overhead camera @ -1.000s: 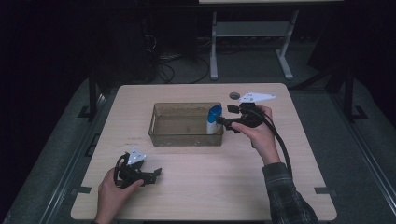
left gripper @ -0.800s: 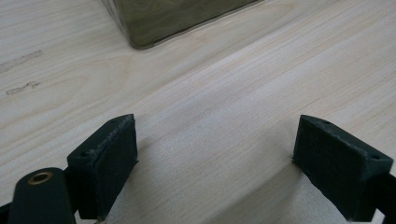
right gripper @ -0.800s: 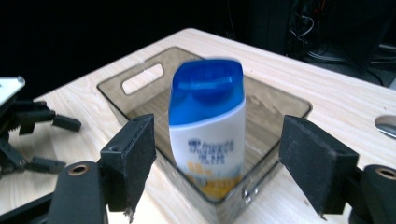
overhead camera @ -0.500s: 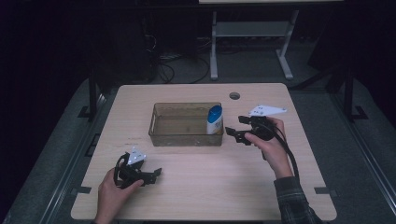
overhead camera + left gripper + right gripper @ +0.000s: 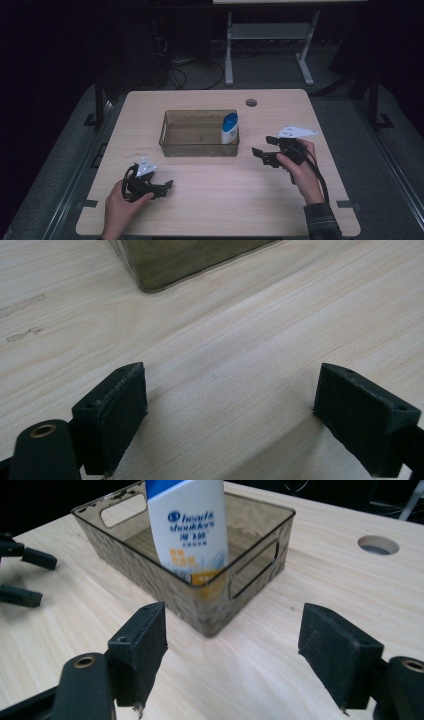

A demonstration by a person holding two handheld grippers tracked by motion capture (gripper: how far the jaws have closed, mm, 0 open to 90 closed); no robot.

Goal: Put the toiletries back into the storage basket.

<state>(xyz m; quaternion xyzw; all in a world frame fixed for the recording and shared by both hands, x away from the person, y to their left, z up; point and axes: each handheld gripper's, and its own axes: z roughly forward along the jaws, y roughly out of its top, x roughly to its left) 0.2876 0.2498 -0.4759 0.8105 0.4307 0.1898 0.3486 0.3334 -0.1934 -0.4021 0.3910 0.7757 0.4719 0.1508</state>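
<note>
- Two hand-held grippers are working this desk (image 5: pixel 210 200): you are holding the left hand-held gripper (image 5: pixel 167 186) at the near left and the right hand-held gripper (image 5: pixel 260 152) at the right, just beside the bin.
- Both are standing with jaws spread wide and nothing between them; the left gripper view is showing bare wood between its pads.
- The shampoo bottle (image 5: pixel 230 128) is standing upright in the right end of the smoky plastic bin (image 5: pixel 172 131), leaning against that end wall, its long axis running vertical and its blue cap on top.
- From your right hand-held gripper (image 5: pixel 232 655), the shampoo bottle (image 5: pixel 187 525) is lying to the left and slightly far, with the corner of the bin (image 5: pixel 260 540) wall between them; the two are near but apart.
- Your right hand is sitting much nearer the bottle than your left, which is resting well apart from the bin.
- If the bottle is the next target, you are probably needing to come over the rim rather than through the wall.
</note>
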